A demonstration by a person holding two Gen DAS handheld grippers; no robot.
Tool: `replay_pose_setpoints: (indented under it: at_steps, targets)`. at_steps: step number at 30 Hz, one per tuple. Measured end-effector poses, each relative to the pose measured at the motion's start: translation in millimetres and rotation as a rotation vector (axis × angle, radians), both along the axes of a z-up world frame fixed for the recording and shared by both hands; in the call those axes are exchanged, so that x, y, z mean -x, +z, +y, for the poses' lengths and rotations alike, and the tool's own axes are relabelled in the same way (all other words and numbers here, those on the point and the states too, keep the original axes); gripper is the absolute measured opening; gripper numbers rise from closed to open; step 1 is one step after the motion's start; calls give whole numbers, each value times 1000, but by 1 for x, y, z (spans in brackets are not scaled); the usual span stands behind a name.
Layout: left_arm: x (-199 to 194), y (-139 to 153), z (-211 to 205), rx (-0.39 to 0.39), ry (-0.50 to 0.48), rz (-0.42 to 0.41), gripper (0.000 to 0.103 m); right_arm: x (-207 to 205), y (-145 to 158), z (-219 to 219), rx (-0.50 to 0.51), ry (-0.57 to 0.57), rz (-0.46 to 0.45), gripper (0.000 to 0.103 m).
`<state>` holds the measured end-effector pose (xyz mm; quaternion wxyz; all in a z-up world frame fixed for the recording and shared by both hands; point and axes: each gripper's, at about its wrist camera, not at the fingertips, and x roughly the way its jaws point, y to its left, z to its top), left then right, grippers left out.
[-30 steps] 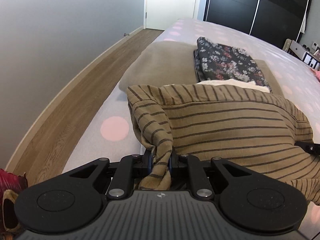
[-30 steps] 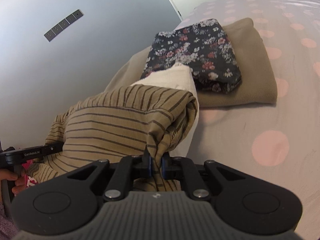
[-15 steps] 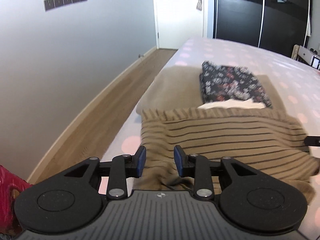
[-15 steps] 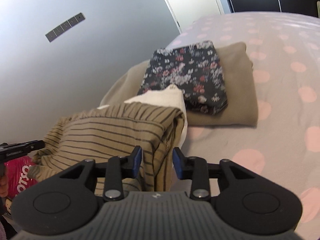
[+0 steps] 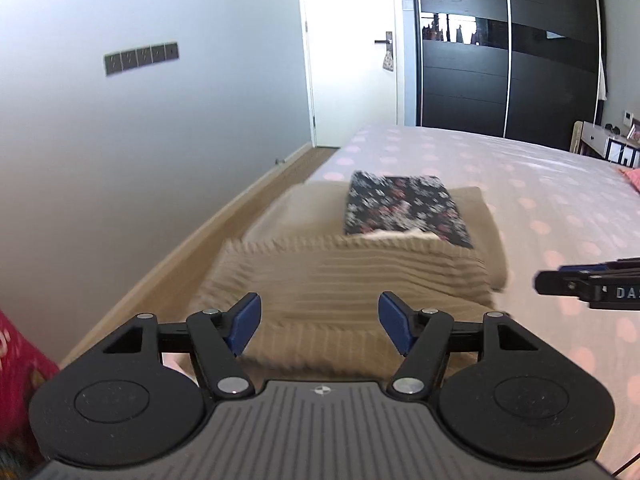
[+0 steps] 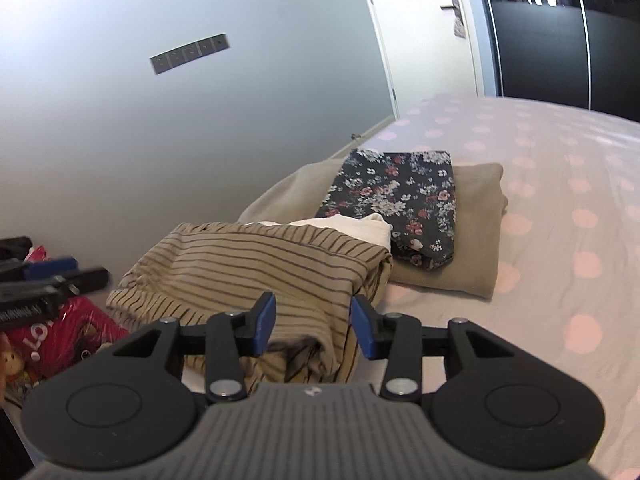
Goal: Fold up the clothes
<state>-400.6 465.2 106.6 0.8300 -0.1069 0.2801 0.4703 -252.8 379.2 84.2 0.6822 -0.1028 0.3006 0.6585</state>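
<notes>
now folded, striped tan garment on the near left edge of the bed, overlapping a cream piece, a floral bundle and a beige folded cloth. left gripper wide open, jaws just opened, nothing between them, stripes beyond. right gripper about half open, jaws just opened, pads clear of the garment's corner lying between them. wide dotted sheet free to the right. wood floor and grey wall close on the left; red bag beside the bed edge.
</notes>
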Motion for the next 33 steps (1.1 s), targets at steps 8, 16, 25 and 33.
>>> replay_pose_setpoints:
  at_steps: [8,16,25,33]
  targets:
    - [-10,-23,-49,84,61,-30,64,15,-1,-49,-33,7,-52,46]
    - [-16,-45,-79,93,92,-42,70,24,-19,-80,-48,-18,-38,37]
    - [-52,-45,-62,112,-23,-5,61,3,-35,-59,-9,-39,-43,29]
    - [-109,-48,-39,75,-124,53,60,-33,-37,-5,4,-47,-87,29]
